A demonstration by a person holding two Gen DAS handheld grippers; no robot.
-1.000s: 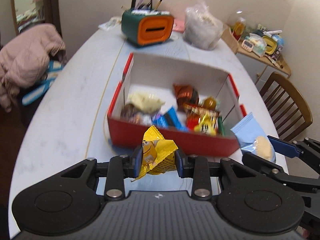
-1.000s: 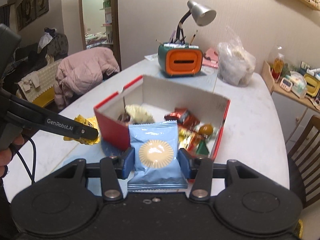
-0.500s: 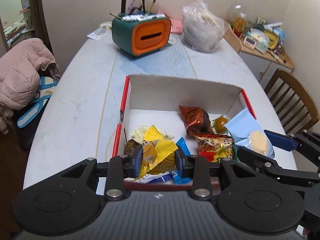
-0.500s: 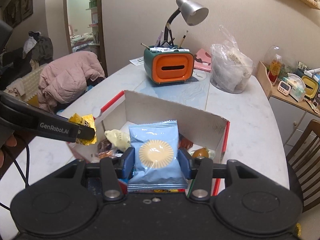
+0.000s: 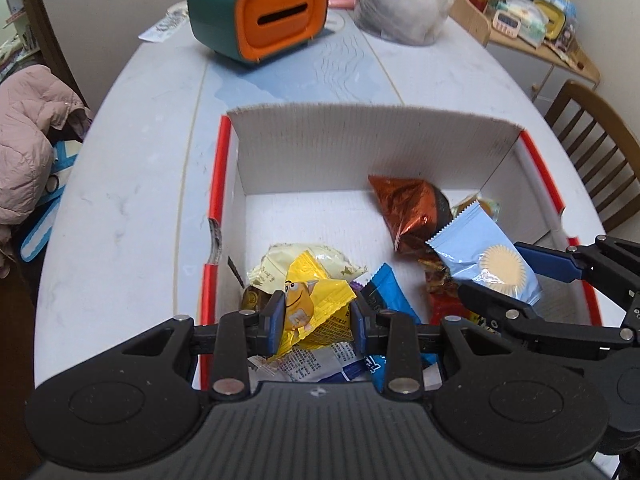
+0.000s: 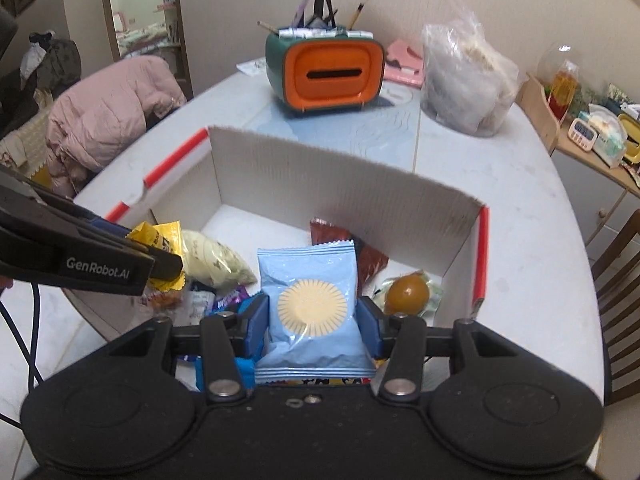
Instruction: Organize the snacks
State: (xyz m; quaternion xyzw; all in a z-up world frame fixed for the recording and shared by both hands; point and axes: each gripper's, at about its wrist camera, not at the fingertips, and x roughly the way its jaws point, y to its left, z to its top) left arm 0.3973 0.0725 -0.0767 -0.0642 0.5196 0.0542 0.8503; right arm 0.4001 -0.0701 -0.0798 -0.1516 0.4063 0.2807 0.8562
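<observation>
Left tongs [image 5: 316, 318] were clamped on a yellow candy pack [image 5: 312, 308], right tongs [image 6: 313, 322] on a blue cookie packet [image 6: 312, 308], both above the red box [image 5: 400, 152], other snacks just beneath.

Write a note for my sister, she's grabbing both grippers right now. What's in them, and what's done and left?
Left gripper: shut on the yellow candy packet, above the box's near left part.
Right gripper: shut on the blue cookie packet, above the box's right side.
Done: several snacks, including a brown foil packet, already lie in the box.
Left: lower both packets and let go.
</observation>
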